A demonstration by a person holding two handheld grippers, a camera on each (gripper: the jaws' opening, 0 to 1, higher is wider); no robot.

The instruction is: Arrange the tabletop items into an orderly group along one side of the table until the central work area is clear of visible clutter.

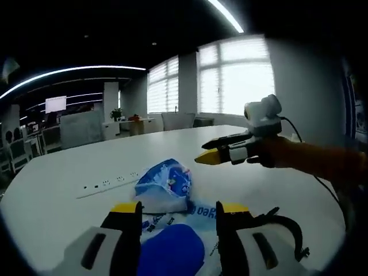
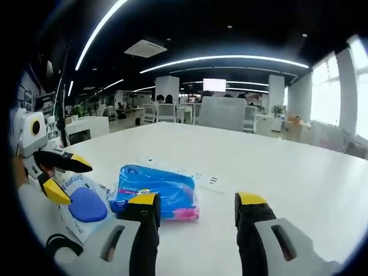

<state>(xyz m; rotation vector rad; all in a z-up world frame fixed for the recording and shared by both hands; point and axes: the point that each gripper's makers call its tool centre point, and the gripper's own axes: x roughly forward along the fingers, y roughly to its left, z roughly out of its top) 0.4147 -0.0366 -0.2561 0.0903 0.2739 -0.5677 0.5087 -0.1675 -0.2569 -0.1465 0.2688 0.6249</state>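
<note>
— Plastic, mostly. The blue packet (image 2: 156,198) in the right gripper view is a soft, crinkled pouch with a pink strip along its near edge, lying flat on the white desk (image 2: 276,167) just beyond the right tongs (image 2: 197,210).

— And those tongs?

— Spread wide, black fingers with yellow tips, nothing between them. The packet lies by the left finger, and I cannot tell whether they touch.

— What is beside the packet?

— A white wipes pack (image 2: 80,201) with a smooth, rounded blue lid and blue lettering, to the left. Its near end is cut off by the picture's edge. The left tongs (image 2: 64,178) hang over it, jaws parted, one yellow tip low by the lid.

— From the other side?

— In the left gripper view the left tongs (image 1: 178,210) stand apart, and the wipes pack (image 1: 172,244) lies between and under them; its lettering is only partly readable. The blue packet (image 1: 164,184) sits bunched just beyond it. Farther left lies a long white power strip (image 1: 109,184), flat and slim, sockets too small to count. A black cable (image 1: 284,227) curls at the near right.

— The right tongs there?

— The right tongs (image 1: 211,154) come in from the right, raised above the desk (image 1: 69,167), held by a hand in an orange sleeve (image 1: 313,158). From this angle I cannot tell how far they part.

— Behind?

— Bright shuttered windows (image 1: 236,80), dim office furniture, blurred.
</note>
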